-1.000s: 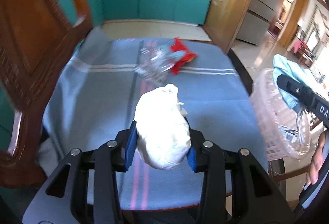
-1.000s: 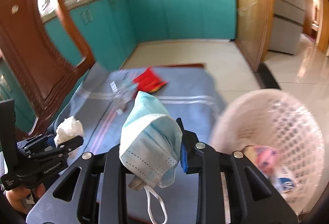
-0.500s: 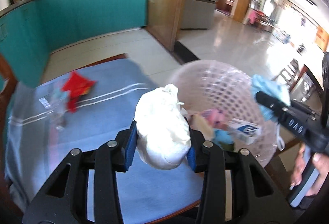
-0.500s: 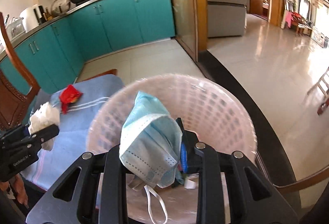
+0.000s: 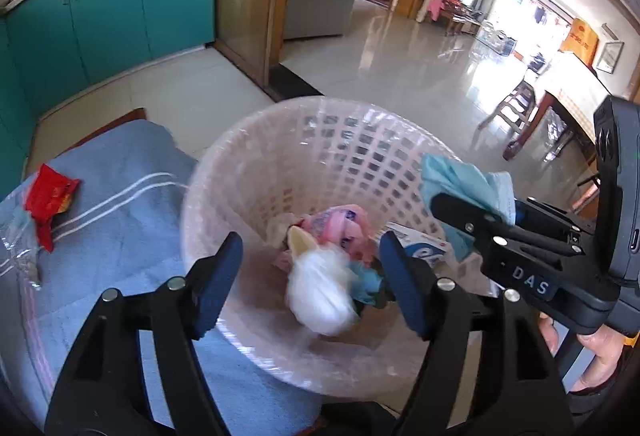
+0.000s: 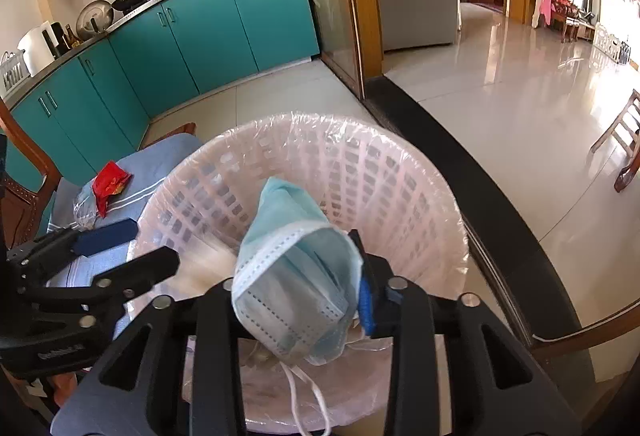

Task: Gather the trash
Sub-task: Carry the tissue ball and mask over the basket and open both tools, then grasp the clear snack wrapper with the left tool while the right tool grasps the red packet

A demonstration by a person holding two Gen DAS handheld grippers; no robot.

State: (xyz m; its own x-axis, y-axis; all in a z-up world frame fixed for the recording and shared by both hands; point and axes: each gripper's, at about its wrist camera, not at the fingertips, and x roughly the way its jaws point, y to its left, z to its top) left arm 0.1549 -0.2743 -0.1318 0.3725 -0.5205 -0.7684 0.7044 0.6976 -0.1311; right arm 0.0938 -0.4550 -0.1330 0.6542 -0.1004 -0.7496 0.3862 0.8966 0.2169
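Newly released: white tissue wad (image 5: 320, 288), dropped from wide-open left gripper (image 5: 310, 278) into basket (image 5: 240, 164). Right gripper (image 6: 298, 288) clamped face mask (image 6: 296, 276) above basket; its drop judged next.

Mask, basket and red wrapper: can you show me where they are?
mask (image 6: 296, 276), right wrist view, on its pleated front.
basket (image 6: 384, 172), right wrist view, on its far inner wall.
red wrapper (image 5: 50, 192), left wrist view, on its middle.

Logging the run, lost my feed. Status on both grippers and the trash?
Left gripper open over pink basket, white tissue wad inside. Right gripper shut on blue face mask above basket. Red wrapper on table. Nothing blocking.
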